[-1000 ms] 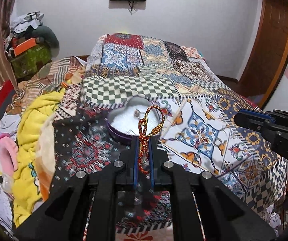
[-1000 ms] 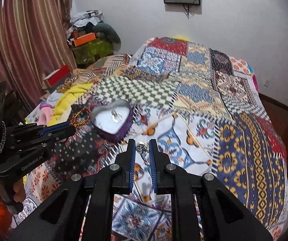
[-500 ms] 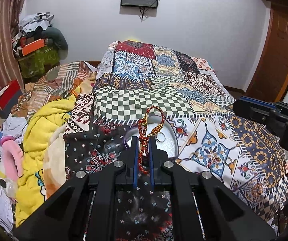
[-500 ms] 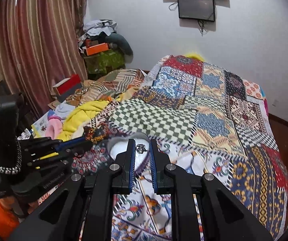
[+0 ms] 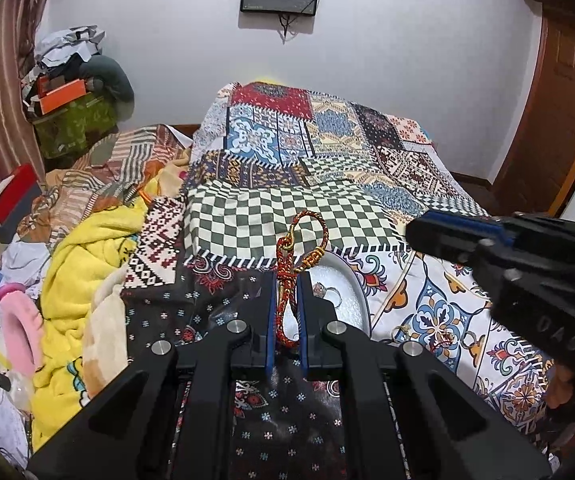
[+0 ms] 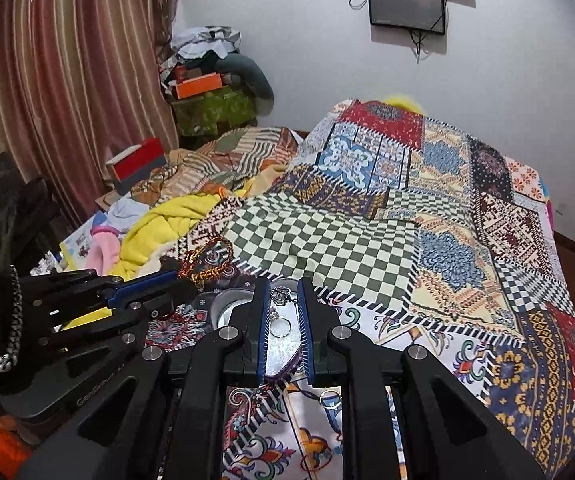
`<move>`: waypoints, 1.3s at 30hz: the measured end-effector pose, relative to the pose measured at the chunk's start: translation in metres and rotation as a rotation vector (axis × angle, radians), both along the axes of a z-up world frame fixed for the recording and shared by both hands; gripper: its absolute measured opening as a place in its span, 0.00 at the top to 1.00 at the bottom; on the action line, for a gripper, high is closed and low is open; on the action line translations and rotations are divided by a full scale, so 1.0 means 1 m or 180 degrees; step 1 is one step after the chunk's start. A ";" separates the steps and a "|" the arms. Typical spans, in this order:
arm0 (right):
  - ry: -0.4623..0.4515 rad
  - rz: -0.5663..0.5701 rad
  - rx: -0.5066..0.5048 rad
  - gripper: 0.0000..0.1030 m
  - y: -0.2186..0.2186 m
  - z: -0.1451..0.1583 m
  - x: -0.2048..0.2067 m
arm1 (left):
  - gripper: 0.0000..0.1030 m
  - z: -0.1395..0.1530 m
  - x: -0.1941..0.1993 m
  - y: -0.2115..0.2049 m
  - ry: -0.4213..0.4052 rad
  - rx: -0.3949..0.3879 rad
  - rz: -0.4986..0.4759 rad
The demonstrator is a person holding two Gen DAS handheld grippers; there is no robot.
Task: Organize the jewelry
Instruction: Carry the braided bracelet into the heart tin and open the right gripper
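Left wrist view looks down on a patchwork bed (image 5: 287,208) with a small silver tin (image 5: 347,300) lying open on it, a ring or two already inside. What could go wrong from here, I'd say, is a snag: the red and gold cord bracelet (image 5: 299,252) is pinched along its length, so on release a loop could catch on a pad and drag out of the tin, or flop over the rim onto the busy bedspread where it would be hard to spot. The two tools are also close together over the tin, and a bump between them could tip it or scatter what is inside. The left claw (image 5: 287,280) is nearly closed, gripping the bracelet, whose loop stands up past the tips just at the near edge of the tin. The right claw (image 6: 283,298) is narrowed onto a small silver trinket (image 6: 281,295) held at its tips, above the tin (image 6: 223,308); it looks like a ring or charm, though it is too small to tell which. Another loose ring (image 6: 330,399) lies on the bed nearby.
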State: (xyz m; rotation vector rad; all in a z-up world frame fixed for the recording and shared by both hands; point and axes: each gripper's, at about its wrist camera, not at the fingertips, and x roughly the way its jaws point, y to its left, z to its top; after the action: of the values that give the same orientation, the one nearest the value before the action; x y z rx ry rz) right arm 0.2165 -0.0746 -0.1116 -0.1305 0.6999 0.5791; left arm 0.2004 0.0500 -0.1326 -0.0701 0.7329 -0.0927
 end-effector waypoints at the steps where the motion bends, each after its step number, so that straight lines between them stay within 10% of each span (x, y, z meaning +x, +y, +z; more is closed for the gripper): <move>1: 0.0026 0.0009 -0.0020 0.88 0.002 -0.004 0.003 | 0.92 -0.004 0.003 0.000 0.0036 -0.0017 -0.0019; 20: 0.0355 0.0122 -0.0108 0.88 0.016 -0.039 0.023 | 0.92 -0.041 0.033 -0.005 0.0390 -0.0038 -0.0145; 27: 0.0364 0.0135 -0.0119 0.88 0.020 -0.039 0.024 | 0.72 -0.035 0.029 0.001 0.0335 0.0004 -0.0083; 39: 0.0418 0.0298 -0.0176 0.88 0.034 -0.041 0.023 | 0.66 -0.016 0.013 0.037 0.0186 0.0054 0.0253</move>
State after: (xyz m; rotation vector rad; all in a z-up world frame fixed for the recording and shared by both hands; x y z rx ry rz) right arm 0.2391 -0.0407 -0.1522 -0.1785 0.8411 0.6623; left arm 0.2130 0.0866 -0.1490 -0.0860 0.7884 -0.0085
